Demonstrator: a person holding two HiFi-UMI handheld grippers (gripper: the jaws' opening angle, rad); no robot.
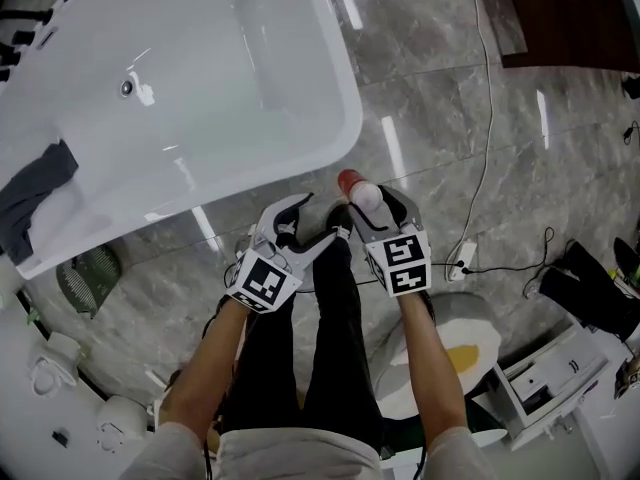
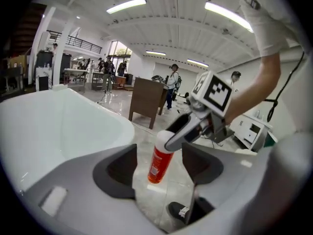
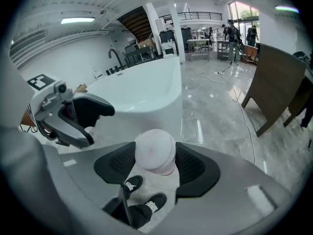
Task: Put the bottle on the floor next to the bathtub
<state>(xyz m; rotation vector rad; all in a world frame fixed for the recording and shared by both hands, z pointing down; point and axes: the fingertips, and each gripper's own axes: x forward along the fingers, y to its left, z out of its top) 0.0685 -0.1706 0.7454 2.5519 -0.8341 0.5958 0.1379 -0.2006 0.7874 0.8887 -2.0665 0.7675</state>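
My right gripper (image 1: pixel 372 206) is shut on the white cap of an orange-red bottle (image 1: pixel 354 188), which hangs tilted above the grey marble floor just off the corner of the white bathtub (image 1: pixel 300 118). In the right gripper view the cap (image 3: pixel 155 151) fills the gap of the right gripper (image 3: pixel 155 166), with my shoes below it. The left gripper (image 1: pixel 315 218) is open and empty, close on the bottle's left. The left gripper view looks through the left gripper (image 2: pixel 159 168) at the bottle (image 2: pixel 159 163) hanging from the right gripper (image 2: pixel 178 133) beyond.
A brown wooden cabinet (image 1: pixel 570 18) stands at the far right, with a white cable (image 1: pixel 487 118) running to a power strip (image 1: pixel 462 258). An egg-shaped rug (image 1: pixel 460 348) and a white drawer unit (image 1: pixel 550 378) lie to my right. A dark cloth (image 1: pixel 35 188) hangs on the tub's rim.
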